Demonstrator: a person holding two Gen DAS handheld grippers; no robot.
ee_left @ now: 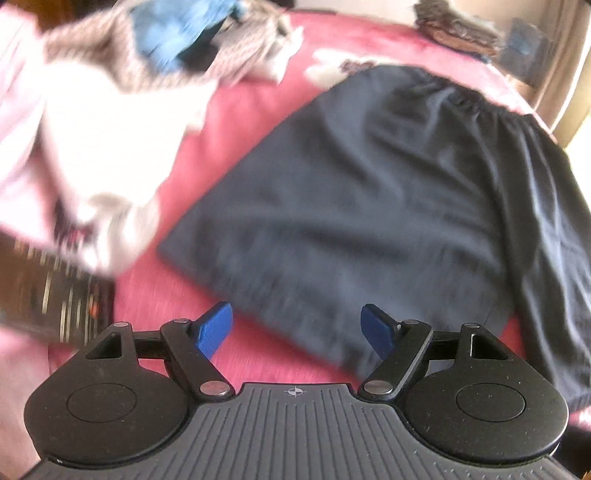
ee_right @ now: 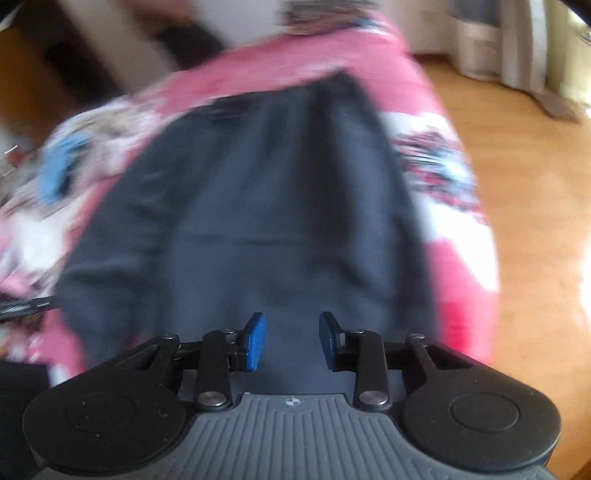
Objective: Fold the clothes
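Note:
A dark navy garment (ee_left: 388, 206) with a gathered elastic waistband at its far end lies spread flat on a pink bedcover (ee_left: 236, 122). My left gripper (ee_left: 297, 328) stands open just above the garment's near hem, nothing between its blue pads. In the right wrist view the same navy garment (ee_right: 258, 206) stretches away from me, blurred. My right gripper (ee_right: 291, 339) hovers open over its near edge, with only cloth showing behind the gap.
A heap of white, grey and blue clothes (ee_left: 122, 85) lies at the left on the bed. A folded brownish pile (ee_left: 458, 26) sits at the far right. A dark patterned item (ee_left: 55, 295) lies near left. Wooden floor (ee_right: 535, 184) runs along the bed's right side.

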